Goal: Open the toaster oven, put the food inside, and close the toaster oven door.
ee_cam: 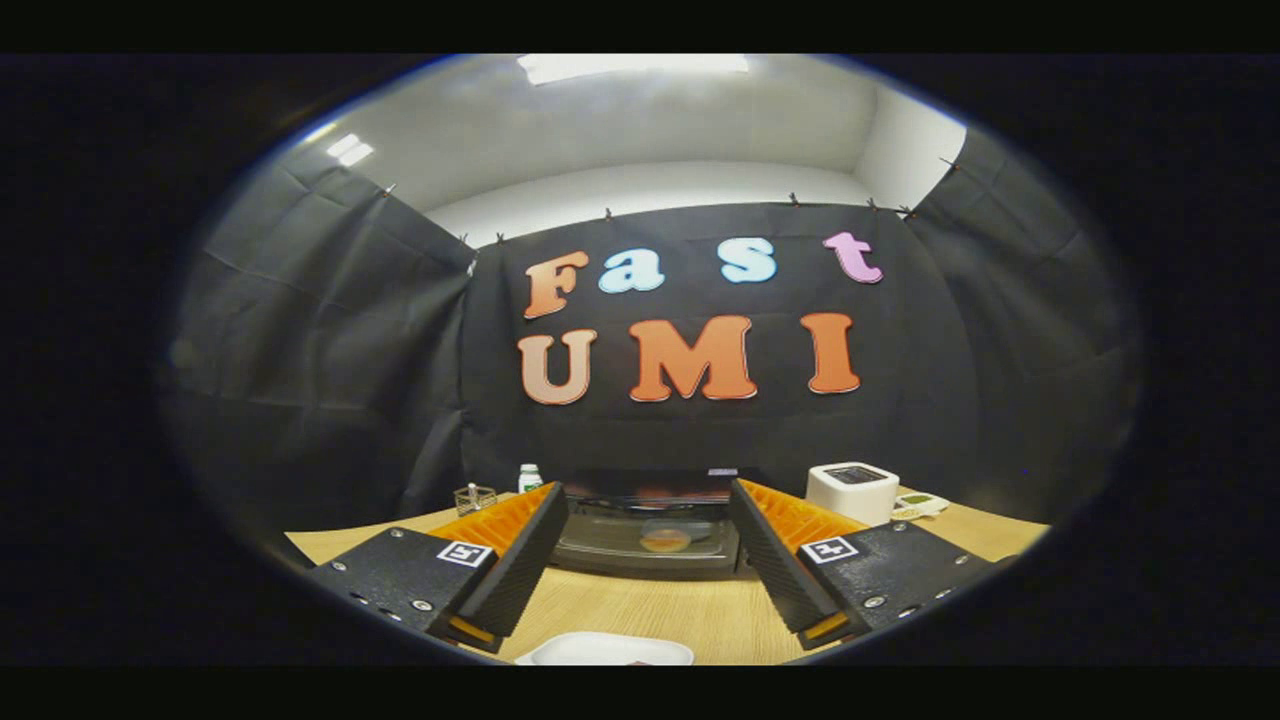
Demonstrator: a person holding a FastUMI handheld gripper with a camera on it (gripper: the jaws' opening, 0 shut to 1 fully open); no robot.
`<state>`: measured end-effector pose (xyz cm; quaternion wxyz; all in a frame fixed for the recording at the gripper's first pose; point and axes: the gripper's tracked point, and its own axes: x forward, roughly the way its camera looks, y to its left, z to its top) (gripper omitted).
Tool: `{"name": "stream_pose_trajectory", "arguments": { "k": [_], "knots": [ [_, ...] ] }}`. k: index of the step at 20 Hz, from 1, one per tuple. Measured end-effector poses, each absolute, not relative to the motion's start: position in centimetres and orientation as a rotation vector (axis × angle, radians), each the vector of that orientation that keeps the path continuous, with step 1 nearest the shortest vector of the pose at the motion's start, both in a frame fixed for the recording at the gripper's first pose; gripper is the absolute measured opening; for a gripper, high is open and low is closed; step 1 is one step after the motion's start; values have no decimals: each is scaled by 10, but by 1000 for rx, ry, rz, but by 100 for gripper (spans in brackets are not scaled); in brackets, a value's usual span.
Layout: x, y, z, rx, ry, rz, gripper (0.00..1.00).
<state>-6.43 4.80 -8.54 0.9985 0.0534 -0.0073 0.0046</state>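
Gripper (648,560) jaws spread, empty, framing the open toaster oven (655,530); no legible labels.

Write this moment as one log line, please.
gripper: open, holding nothing | toaster oven: ahead, door down | food: on door | plate: near fingers

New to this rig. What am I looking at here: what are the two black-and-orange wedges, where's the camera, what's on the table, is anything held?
The wedges are the two fingers of a handheld gripper; a person carries it, no robot arm. The fisheye camera rides on the gripper and looks forward along the fingers. They stand apart and hold nothing.

On the wooden table, beyond the fingers, sits the toaster oven, its door down and open, with a round piece of food seen over it. To its right is a white box-shaped appliance; to its left a small white bottle and a small wire basket. A white plate lies nearest the camera.
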Motion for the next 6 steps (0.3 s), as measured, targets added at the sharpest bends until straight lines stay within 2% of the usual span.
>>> {"name": "stream_pose_trajectory", "arguments": {
  "k": [6],
  "knots": [
    [-68, 45, -80, 100, -43, -9, 96]
  ]
}}
